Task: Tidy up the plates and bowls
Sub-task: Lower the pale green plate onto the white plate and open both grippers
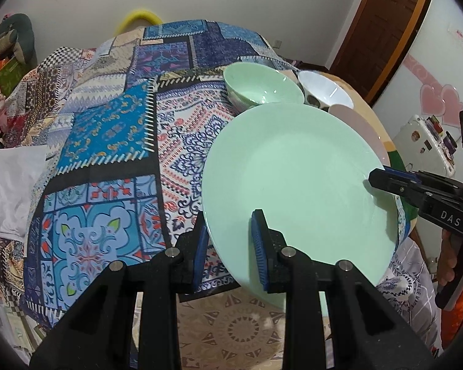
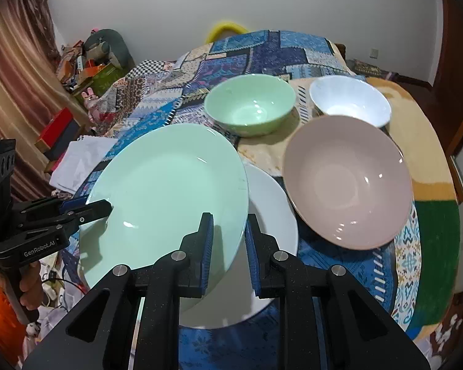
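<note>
A: The right gripper (image 2: 228, 252) has its blue-padded fingers (image 2: 207, 246) clamped on the near rim of a large, round, pale green ceramic plate (image 2: 166, 191); the left gripper (image 1: 230, 246) pinches the opposite rim between its fingers (image 1: 259, 246).

B: So both are closed on the same plate?

A: Yes, one on each side, the plate tilted and held above the patchwork-cloth surface (image 2: 293, 49), over its near edge. Under it lies a round white ceramic plate (image 2: 271, 215).

B: And the rest?

A: Just beside it sits a wide, dusty-pink ceramic bowl (image 2: 348, 182); behind, toward the far edge, a pale green bowl (image 2: 250, 108) and a white bowl (image 2: 348, 101) stand near each other.

B: How should it be set down?

A: Likely onto the white plate. Level it first, keep both grips even, centre it, lower gently, then release together so glazed rims do not clash.

B: The pose?

A: Both grippers point steeply downward, facing each other across the plate.
</note>
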Motion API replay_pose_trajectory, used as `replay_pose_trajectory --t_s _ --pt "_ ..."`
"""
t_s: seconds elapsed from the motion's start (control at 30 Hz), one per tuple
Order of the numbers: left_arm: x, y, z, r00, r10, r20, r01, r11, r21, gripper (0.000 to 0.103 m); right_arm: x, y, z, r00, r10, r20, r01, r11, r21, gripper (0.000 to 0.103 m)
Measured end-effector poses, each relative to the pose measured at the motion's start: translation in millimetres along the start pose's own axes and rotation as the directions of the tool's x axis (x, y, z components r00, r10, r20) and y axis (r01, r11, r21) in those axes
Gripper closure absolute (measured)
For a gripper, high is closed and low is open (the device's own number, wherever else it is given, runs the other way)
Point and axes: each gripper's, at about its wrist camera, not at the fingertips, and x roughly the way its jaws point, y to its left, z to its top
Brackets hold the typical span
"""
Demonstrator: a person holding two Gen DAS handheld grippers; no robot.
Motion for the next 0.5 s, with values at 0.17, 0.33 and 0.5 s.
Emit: replay_pose_trajectory --t_s 0.17,0.33,0.5 --pt "14 -6 -3 0.999 -0.005 -0.034 0.005 1.000 0.006 0.076 2 -9 -9 1.000 -0.004 -0.016 0.004 1.000 0.026 0.084" --pt "24 -12 -6 0.998 0.003 -0.056 -0.002 1.000 0.016 0.076 6 -17 -18 0.999 -0.005 -0.036 0.007 0.999 0.045 0.084" --pt "32 -17 -5 0.998 0.001 -0.070 0.001 1.000 0.031 0.076 9 -27 -26 0.998 0.000 -0.056 0.004 0.997 0.072 0.084"
